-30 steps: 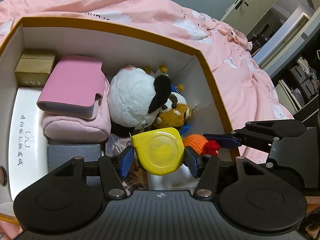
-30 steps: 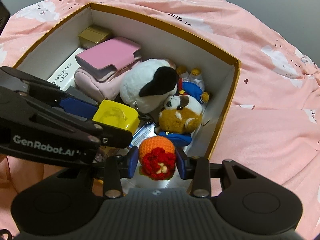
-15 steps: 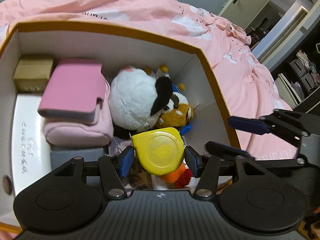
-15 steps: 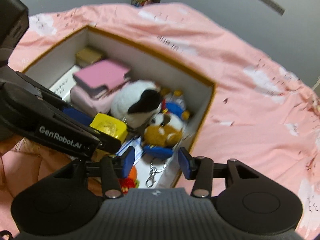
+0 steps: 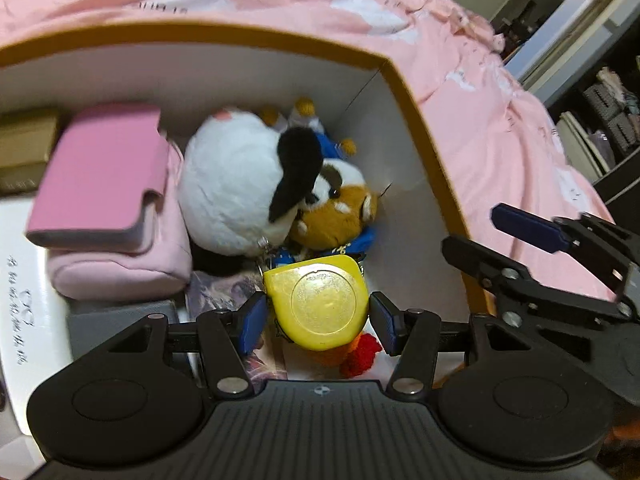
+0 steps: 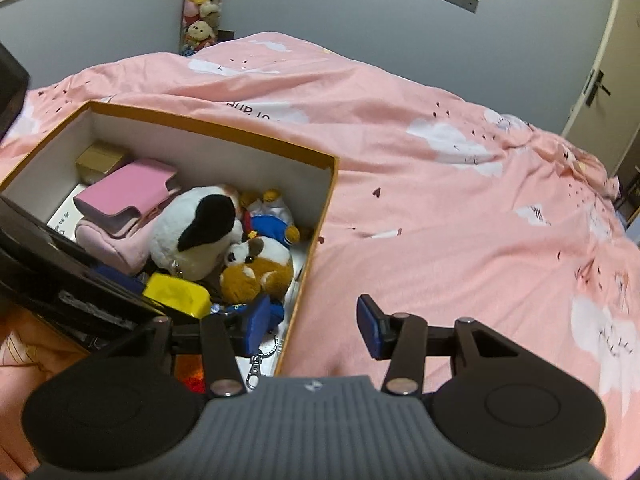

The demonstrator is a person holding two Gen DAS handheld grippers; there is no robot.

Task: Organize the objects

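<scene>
From our left wrist camera, our left gripper point(image 5: 318, 322) grasps the yellow tape measure point(image 5: 318, 302) between its blue pads, holding it low over the near right corner of the box point(image 5: 416, 120). Directly beneath it lies the orange and red crochet toy point(image 5: 352, 356), just ahead sit the brown plush point(image 5: 340, 216) and the white and black plush point(image 5: 240, 184), and off to the left the pink pouch point(image 5: 104, 184) rests on another. If we let go here, we judge the hard case could land on the soft toy, tip and slide against the box wall. From our right wrist camera, our right gripper point(image 6: 312, 326) is released, with nothing between its pads; one finger hangs over the box's right wall, the other over the pink duvet point(image 6: 460, 208). Swinging it left risks clipping our left gripper or the wall.
</scene>
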